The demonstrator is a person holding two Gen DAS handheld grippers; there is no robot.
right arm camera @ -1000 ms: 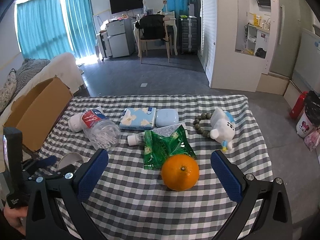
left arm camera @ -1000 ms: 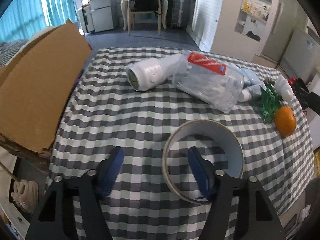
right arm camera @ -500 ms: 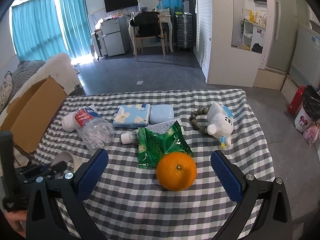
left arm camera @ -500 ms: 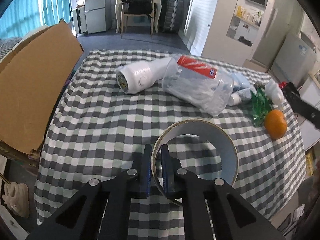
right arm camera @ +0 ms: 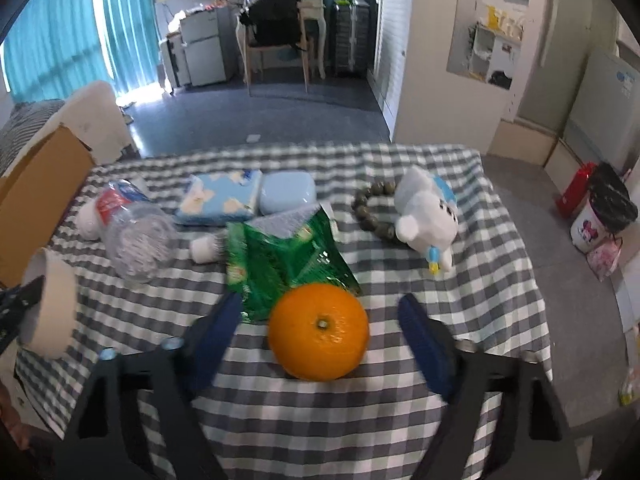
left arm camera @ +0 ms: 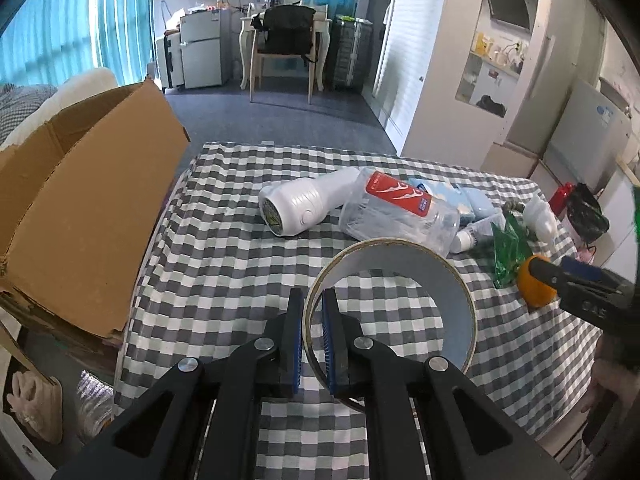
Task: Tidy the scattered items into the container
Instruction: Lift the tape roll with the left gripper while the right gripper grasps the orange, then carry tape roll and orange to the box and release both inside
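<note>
My left gripper [left arm camera: 311,300] is shut on the rim of a tape roll [left arm camera: 460,280] and holds it lifted above the checked table. The roll also shows in the right wrist view [right arm camera: 50,304]. The cardboard box [left arm camera: 80,208] stands open at the table's left edge. My right gripper [right arm camera: 320,312] is open, its fingers on either side of an orange [right arm camera: 318,332] on the cloth, and it also shows in the left wrist view [left arm camera: 560,276].
On the table lie a white bottle [left arm camera: 304,206], a clear plastic bottle [left arm camera: 400,212], a green snack bag [right arm camera: 280,256], a blue tissue pack [right arm camera: 220,200], a blue case [right arm camera: 287,192], a bead bracelet [right arm camera: 372,212] and a plush toy [right arm camera: 428,212].
My left gripper closed on the tape roll's rim and lifted it off the table. My right gripper came forward and down around the orange.
</note>
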